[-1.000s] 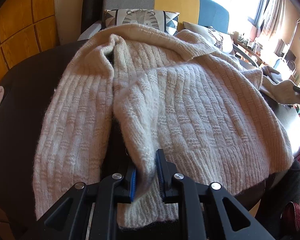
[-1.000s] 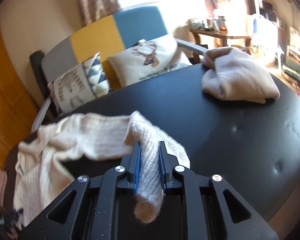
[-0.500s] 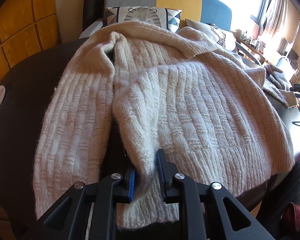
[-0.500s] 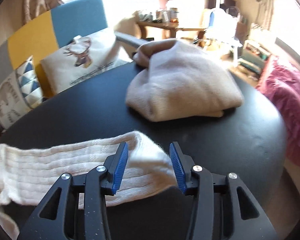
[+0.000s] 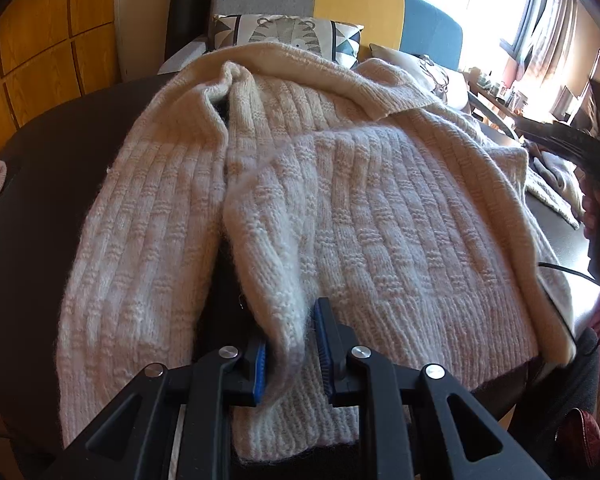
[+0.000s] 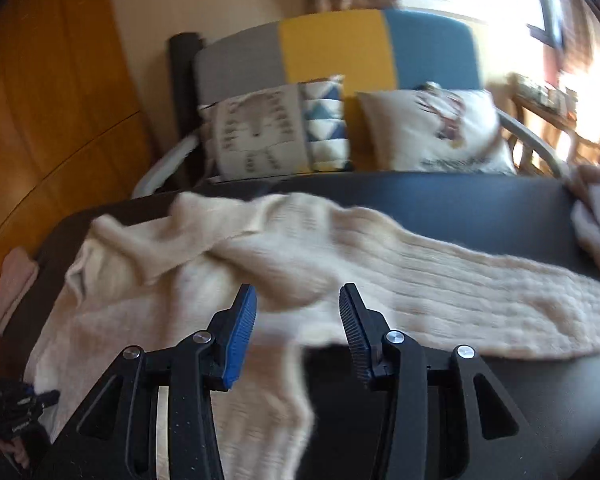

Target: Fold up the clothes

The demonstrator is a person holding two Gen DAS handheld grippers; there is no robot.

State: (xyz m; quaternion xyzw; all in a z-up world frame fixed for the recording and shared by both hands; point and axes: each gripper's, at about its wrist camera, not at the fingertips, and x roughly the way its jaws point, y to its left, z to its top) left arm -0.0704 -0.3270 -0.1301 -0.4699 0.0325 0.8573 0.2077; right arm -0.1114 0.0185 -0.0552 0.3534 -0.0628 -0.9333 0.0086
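A: Cardigan (image 5: 339, 220), cream, ribbed knit, spread front-up over the dark round table (image 5: 52, 200). Front opening runs up the middle of the left wrist view; the hem lies at the near table edge.

B: Left gripper (image 5: 290, 352)?

A: Clamped on the cardigan. A raised fold of the right-hand front edge, just above the hem, is pinched between the blue pads (image 5: 260, 372). Jaws narrow, knit bunched between them.

B: Right gripper (image 6: 298, 336)?

A: Fingers apart, nothing between the pads. It hovers above the cardigan, near where one sleeve (image 6: 479, 292) joins the body. That sleeve lies stretched flat across the table toward the right of the right wrist view, cuff end close to the table edge. View is motion-blurred; finer contact cannot be read.

B: Other cloth on the table?

A: A folded beige garment (image 6: 595, 224) at the far right, just beyond the sleeve; whether they touch I cannot tell. A pink cloth (image 6: 12, 284) at the left table edge, apart from the cardigan.

B: Background?

A: Sofa (image 6: 339, 40) with grey, yellow and blue back panels behind the table, bearing two printed cushions (image 6: 280, 128). Orange wood panelling (image 5: 40, 40) to the left.
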